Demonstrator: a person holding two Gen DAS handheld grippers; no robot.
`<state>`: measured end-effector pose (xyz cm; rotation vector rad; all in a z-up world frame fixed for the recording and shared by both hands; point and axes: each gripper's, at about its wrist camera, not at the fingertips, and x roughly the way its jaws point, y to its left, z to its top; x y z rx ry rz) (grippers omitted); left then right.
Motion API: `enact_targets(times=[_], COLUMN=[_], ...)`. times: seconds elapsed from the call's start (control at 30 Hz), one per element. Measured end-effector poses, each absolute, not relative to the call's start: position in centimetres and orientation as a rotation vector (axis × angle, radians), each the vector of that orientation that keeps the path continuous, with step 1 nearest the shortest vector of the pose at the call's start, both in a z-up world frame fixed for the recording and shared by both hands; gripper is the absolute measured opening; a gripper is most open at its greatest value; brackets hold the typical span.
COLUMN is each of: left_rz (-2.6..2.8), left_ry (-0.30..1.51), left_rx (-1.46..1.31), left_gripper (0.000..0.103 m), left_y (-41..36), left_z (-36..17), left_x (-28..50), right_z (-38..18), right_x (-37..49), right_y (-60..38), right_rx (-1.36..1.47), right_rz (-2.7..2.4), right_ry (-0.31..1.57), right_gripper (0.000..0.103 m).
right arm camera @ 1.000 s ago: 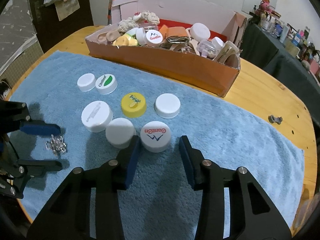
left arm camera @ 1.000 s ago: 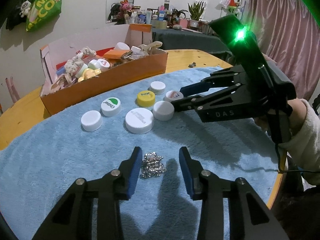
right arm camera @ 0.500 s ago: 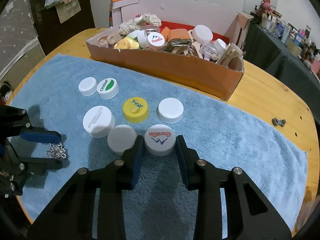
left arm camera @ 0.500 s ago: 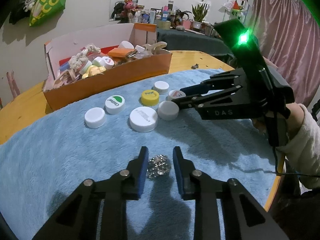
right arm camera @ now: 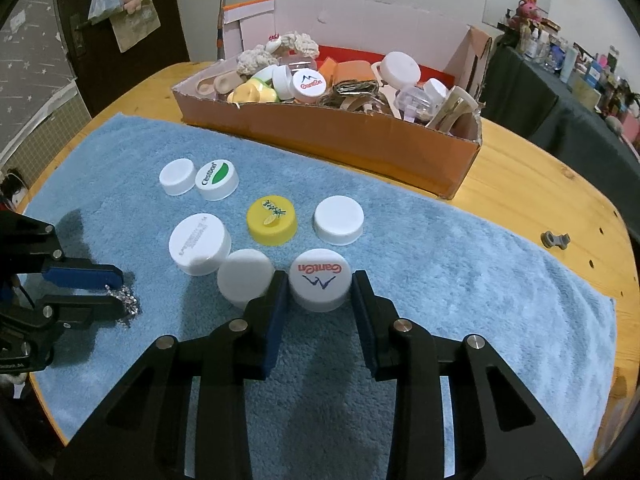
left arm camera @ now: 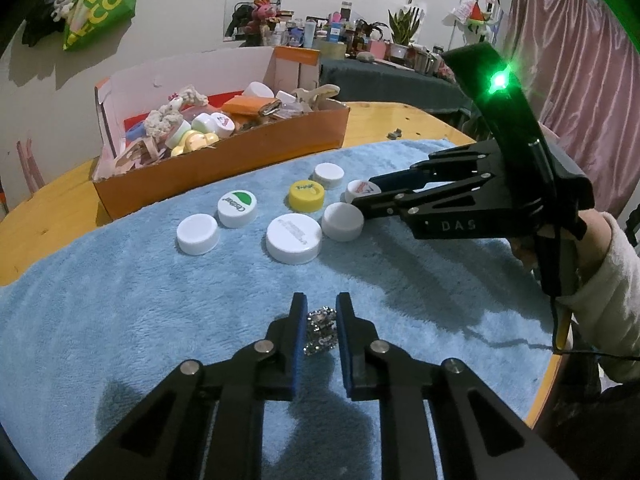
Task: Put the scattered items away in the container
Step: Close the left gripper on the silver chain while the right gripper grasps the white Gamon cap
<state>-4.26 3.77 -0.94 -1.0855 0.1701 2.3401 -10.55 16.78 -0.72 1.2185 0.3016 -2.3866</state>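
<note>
Nearest the cameras, both sets of tongs had closed on a piece of the clutter lying on the blue towel (right arm camera: pixel 460 280). The left tongs (left arm camera: pixel 319 322) pinched a small tangle of silver chain (left arm camera: pixel 320 330) at the near left of the towel, and the right tongs (right arm camera: pixel 320 288) clamped a white cap printed GanTen (right arm camera: pixel 320 278), both items resting on the cloth and not yet raised. Just beyond them six more caps waited: a plain white cap (right arm camera: pixel 245 278) touching the right tongs' left pad, a large white lid (right arm camera: pixel 199 243), a yellow cap (right arm camera: pixel 272 219), a white cap (right arm camera: pixel 339 219) to its right, and farther left a green-marked cap (right arm camera: pixel 217 179) beside another white one (right arm camera: pixel 177 176). At the far edge of the towel, on the wooden bench (right arm camera: pixel 540 184), the orange cardboard box (right arm camera: pixel 340 140) already held a heap of caps, rope and oddments. By that showing the tidying looked well advanced, with eight towel items left to carry over. A small metal piece (right arm camera: pixel 555 239) lay on the bench at far right.
</note>
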Motion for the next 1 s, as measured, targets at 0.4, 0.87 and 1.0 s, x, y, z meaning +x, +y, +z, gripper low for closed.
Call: enact_targets(times=[0.4, 0.87, 1.0], left_rz=[2.352, 2.317, 2.318], left_ry=[0.214, 0.238, 0.228], left_rx=[-1.095, -1.135, -1.136], left_gripper=[0.042, 0.028, 0.028], left_y=[3.4, 3.8, 3.8], left_z=[-0.7, -1.9, -2.0], left_x=[-3.5, -3.4, -3.5], right_z=[-0.8, -0.8, -0.8], right_x=[-10.4, -10.4, -10.4], right_y=[17.1, 17.1, 17.1], right_rx=[1.225, 1.22, 1.218], right_rz=[-2.383, -2.388, -2.391], right_ry=[0.292, 0.304, 0.31], right_gripper=[0.031, 0.031, 0.031])
